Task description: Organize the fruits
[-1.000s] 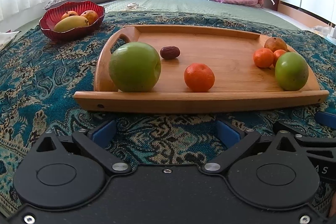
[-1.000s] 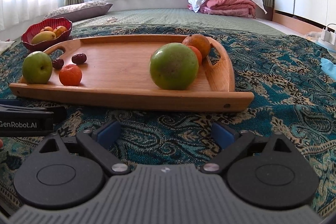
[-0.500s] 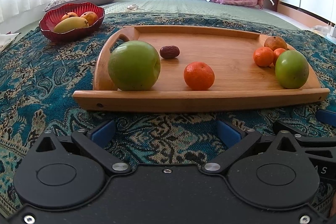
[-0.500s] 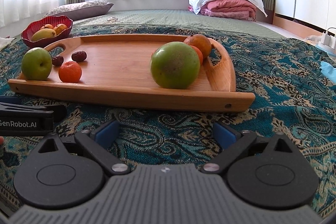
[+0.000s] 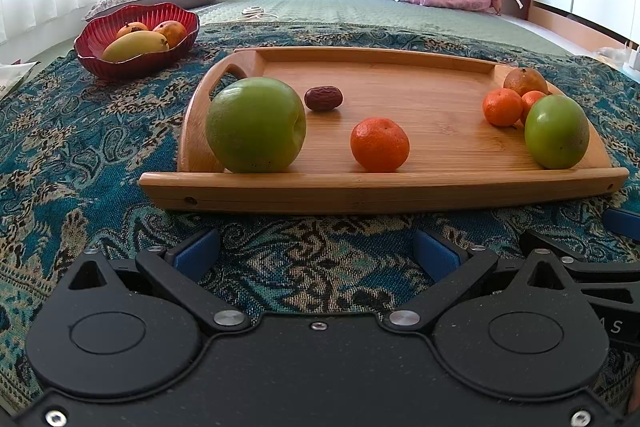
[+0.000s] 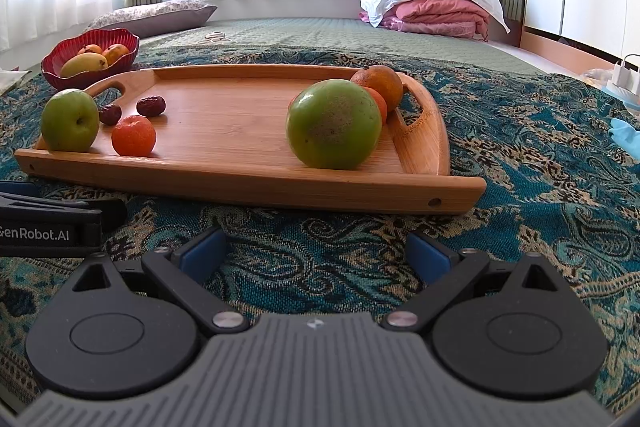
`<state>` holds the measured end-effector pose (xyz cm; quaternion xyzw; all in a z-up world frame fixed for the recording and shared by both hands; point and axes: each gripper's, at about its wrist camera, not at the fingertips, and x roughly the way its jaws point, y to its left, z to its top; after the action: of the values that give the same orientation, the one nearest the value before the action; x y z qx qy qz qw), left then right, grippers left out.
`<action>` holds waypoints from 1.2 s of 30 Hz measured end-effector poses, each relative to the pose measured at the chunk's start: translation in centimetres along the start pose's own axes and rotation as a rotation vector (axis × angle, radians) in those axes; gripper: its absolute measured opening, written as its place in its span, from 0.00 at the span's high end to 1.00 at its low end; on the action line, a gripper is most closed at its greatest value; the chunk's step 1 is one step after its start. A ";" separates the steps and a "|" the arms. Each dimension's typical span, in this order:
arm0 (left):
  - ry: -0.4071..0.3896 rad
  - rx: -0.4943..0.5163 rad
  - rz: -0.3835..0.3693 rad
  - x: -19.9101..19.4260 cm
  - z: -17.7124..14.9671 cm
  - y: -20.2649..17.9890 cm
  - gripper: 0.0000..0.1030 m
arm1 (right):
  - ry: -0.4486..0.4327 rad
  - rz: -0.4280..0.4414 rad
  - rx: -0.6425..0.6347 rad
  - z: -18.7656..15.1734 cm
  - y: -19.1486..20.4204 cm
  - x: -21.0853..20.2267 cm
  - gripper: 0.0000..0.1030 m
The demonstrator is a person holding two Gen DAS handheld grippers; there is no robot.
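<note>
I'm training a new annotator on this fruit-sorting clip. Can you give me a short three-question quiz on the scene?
1. True or false: the left gripper has its jaws closed on a fruit.
2. How many dark red dates lie on the rectangular wooden tray?
3. Which holds the yellow mango: (a) the tray, (b) the ribbed red glass bowl?

Key: 1 false, both grippers are open and empty; 2 two, per the right wrist view; 3 b.

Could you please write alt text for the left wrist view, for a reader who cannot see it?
The open left gripper hovers over a patterned cloth before a wooden tray holding two green apples, tangerines and a red date. A red bowl of fruit sits behind, left.
</note>
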<state>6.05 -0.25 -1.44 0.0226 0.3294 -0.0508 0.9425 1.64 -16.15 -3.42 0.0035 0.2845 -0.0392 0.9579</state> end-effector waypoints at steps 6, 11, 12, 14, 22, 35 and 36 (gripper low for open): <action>0.004 -0.001 -0.001 0.1 0.1 0.0 0.00 | 0.000 0.000 -0.001 0.0 0.0 0.0 0.02; 0.005 -0.003 -0.003 0.1 0.1 0.1 0.00 | 0.000 -0.008 -0.017 -0.1 0.2 0.0 0.02; 0.006 -0.004 -0.003 0.1 0.1 0.1 0.00 | 0.001 -0.006 -0.015 -0.1 0.2 0.0 0.02; 0.007 -0.004 -0.004 0.1 0.1 0.0 0.00 | 0.004 -0.003 -0.012 0.0 0.1 0.0 0.02; 0.006 -0.004 -0.004 0.1 0.1 0.0 0.00 | 0.004 -0.003 -0.012 0.0 0.1 0.0 0.02; 0.005 -0.004 -0.004 0.1 0.1 0.1 0.00 | 0.003 -0.004 -0.013 0.0 0.1 0.0 0.02; 0.005 -0.004 -0.004 0.1 0.1 0.0 0.00 | 0.003 -0.004 -0.013 0.0 0.2 0.0 0.02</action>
<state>6.20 -0.22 -1.40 0.0200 0.3322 -0.0520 0.9416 1.65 -16.00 -3.45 -0.0033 0.2864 -0.0391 0.9573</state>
